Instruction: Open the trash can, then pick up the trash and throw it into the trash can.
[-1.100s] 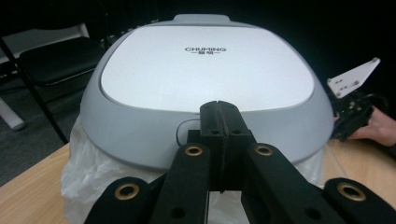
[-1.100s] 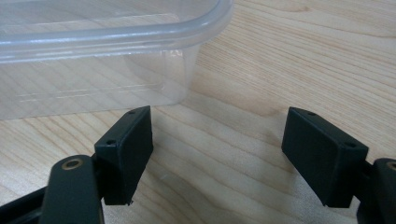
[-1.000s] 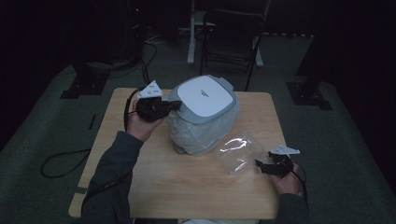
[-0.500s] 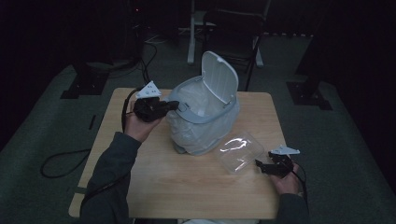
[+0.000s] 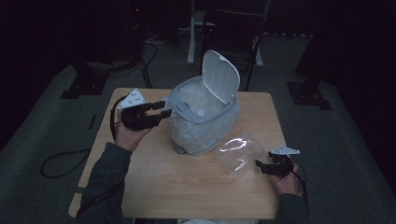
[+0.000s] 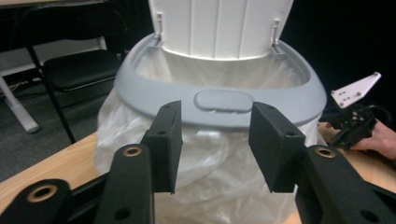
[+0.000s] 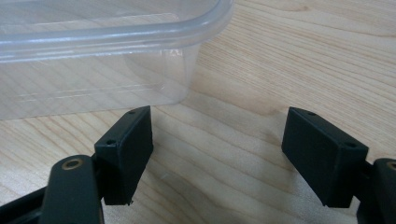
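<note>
A small grey bin (image 5: 201, 122), lined with a white bag and with its lid (image 5: 221, 75) raised, is seen mid-table (image 5: 187, 186). The left gripper (image 5: 161, 109) is held released beside its rim; the right gripper (image 5: 262, 166), spread, is held near a clear plastic container (image 5: 239, 150). No writing can be read.

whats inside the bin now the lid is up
The bin holds a translucent white plastic liner, folded out over its grey rim. The raised lid and the bin's walls hide the bottom, so I cannot tell whether anything lies in it.
</note>
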A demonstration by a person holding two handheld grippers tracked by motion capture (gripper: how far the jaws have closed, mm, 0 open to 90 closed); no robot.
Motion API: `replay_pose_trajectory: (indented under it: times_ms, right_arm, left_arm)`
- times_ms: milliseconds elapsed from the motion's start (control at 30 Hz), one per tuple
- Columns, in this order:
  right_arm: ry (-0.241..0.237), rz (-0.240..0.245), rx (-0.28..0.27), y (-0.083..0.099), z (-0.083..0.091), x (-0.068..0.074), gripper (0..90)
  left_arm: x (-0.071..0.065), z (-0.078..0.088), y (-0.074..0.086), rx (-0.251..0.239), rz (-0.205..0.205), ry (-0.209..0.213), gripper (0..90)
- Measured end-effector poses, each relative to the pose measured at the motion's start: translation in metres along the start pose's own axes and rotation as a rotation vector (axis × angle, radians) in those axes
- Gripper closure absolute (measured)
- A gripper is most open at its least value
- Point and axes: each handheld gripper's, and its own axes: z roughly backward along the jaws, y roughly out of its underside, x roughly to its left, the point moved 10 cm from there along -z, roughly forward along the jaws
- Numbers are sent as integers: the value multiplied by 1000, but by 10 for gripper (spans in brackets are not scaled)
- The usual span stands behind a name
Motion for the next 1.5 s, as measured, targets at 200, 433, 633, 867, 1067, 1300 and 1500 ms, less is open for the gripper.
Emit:
replay_pose_trajectory:
  times_ms: [200, 433, 633, 867, 1067, 1300, 1500]
  right_arm:
    - [0, 0, 0, 0, 0, 0, 238]
    - [1, -1, 0, 0, 0, 0, 238]
    - [2, -2, 1, 0, 0, 0, 238]
    - [3, -3, 1, 1, 0, 1, 238]
    - [3, -2, 2, 1, 1, 1, 238]
    - [3, -2, 1, 1, 1, 1, 238]
    - [2, -2, 2, 1, 1, 1, 238]
  left_arm:
    - [-3, 3, 26, 22, 35, 14, 513]
    - [-40, -8, 48, 57, -1, 89, 500]
    - [-75, -26, 58, 98, -47, 160, 495]
    - [-95, -43, 68, 130, -70, 202, 494]
    - [-117, -55, 72, 136, -100, 262, 503]
    - [-138, -79, 80, 167, -124, 301, 505]
    - [-150, -100, 88, 186, -129, 330, 516]
